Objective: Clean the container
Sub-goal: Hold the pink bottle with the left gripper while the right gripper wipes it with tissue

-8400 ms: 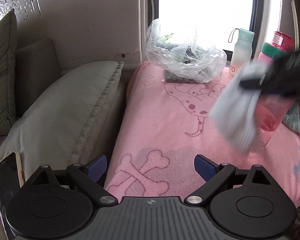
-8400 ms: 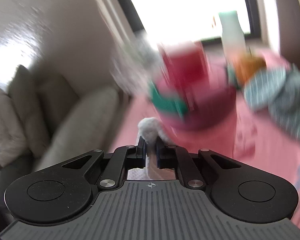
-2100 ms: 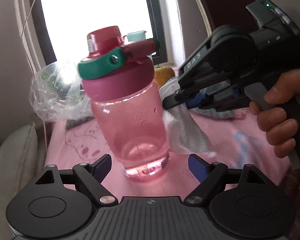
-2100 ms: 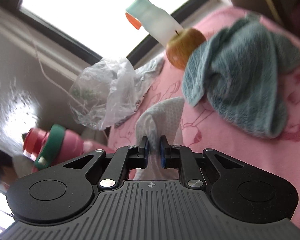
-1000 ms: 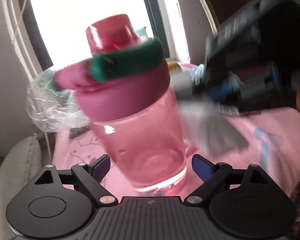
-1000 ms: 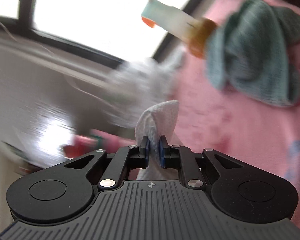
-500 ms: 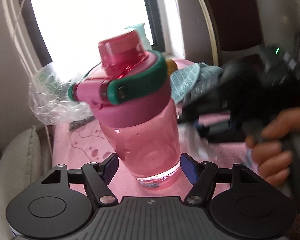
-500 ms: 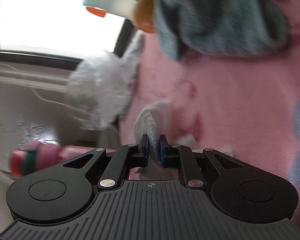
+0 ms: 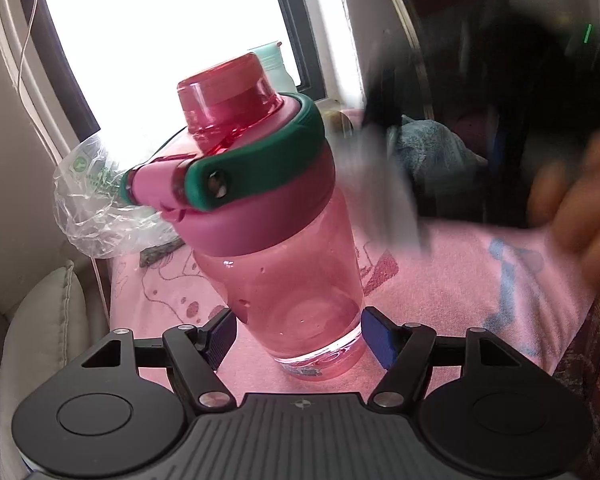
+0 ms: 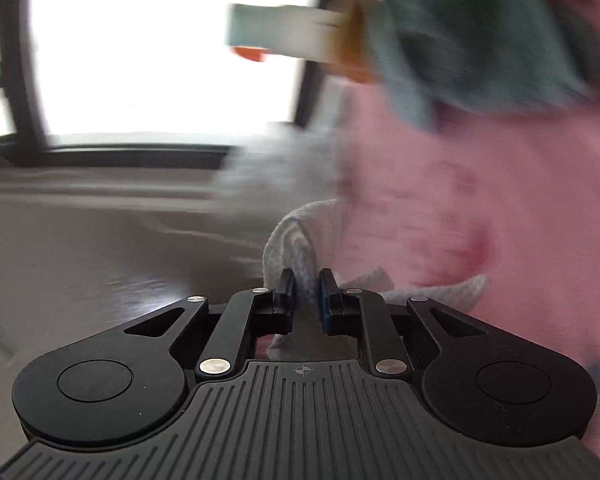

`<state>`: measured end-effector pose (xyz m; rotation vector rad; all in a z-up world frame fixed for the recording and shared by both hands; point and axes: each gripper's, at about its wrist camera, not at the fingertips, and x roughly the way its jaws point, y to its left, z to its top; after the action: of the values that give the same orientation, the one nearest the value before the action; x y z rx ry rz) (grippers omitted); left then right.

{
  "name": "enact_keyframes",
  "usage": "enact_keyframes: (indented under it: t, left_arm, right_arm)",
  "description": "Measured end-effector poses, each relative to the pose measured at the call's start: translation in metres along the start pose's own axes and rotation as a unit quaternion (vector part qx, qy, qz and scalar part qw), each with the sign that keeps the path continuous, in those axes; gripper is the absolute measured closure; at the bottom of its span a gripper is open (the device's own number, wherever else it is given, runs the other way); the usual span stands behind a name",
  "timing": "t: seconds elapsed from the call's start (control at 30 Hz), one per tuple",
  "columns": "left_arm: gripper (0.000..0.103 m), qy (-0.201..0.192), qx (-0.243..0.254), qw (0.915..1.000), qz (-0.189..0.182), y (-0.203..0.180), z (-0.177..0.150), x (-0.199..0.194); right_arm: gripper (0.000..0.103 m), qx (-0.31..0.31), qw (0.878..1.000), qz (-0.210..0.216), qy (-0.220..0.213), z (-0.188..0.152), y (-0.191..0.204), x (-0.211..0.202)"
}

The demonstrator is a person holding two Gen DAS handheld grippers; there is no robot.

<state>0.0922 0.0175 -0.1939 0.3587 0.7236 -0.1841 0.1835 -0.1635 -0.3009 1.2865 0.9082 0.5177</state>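
Observation:
A clear pink bottle point(image 9: 284, 256) with a green-ringed pink lid leans slightly, its base on the pink blanket point(image 9: 480, 280). My left gripper point(image 9: 298, 332) is shut on the bottle's lower body, a blue pad against each side. My right gripper point(image 10: 305, 280) is shut on a folded white cloth point(image 10: 296, 236). In the left wrist view that gripper and the hand holding it are a dark blur at the upper right. The white cloth point(image 9: 384, 196) hangs blurred just right of the bottle's lid; whether it touches the bottle I cannot tell.
A teal towel point(image 9: 428, 152) lies behind the bottle, with an apple and a mint bottle point(image 10: 284, 32) by the window. A crumpled plastic bag point(image 9: 96, 200) sits at the back left. A beige cushion point(image 9: 40, 320) borders the blanket on the left.
The left fingers closed from wide apart onto the bottle's base. The right gripper swung with the cloth from low on the right up to beside the lid.

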Motion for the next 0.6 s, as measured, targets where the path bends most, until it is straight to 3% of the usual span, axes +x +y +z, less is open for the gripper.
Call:
enact_keyframes:
  t: [0.07,0.2,0.27,0.33,0.4,0.47,0.6]
  left_arm:
    - [0.036,-0.003,0.01,0.9999,-0.001,-0.002,-0.001,-0.002]
    - [0.036,-0.003,0.018,0.9998,-0.004,-0.002,-0.001,-0.003]
    - [0.036,-0.002,0.018,0.9998,-0.004,-0.002,-0.001,-0.003]
    - [0.036,-0.002,0.016,0.9999,-0.003,-0.002,-0.002,-0.003]
    - [0.036,-0.002,0.014,0.9999,-0.002,-0.002,-0.002,-0.004]
    - [0.036,-0.002,0.014,0.9999,0.001,-0.003,-0.002,-0.004]
    - [0.033,0.006,0.03,0.9995,-0.001,-0.007,-0.005,-0.001]
  right_arm:
    - [0.085,0.012,0.998,-0.058,0.007,-0.002,-0.023,0.004]
    - [0.085,0.013,0.997,-0.072,0.021,-0.005,-0.021,-0.007]
    - [0.085,-0.002,0.999,-0.03,0.014,-0.011,0.0,-0.022]
    - [0.085,-0.006,0.999,0.046,0.011,-0.016,0.019,-0.037]
    - [0.085,-0.023,0.997,0.07,0.009,-0.021,0.03,-0.042]
    - [0.085,-0.035,0.999,0.041,0.002,-0.025,0.023,-0.038]
    - [0.086,0.049,0.999,-0.021,0.011,-0.026,-0.033,-0.021]
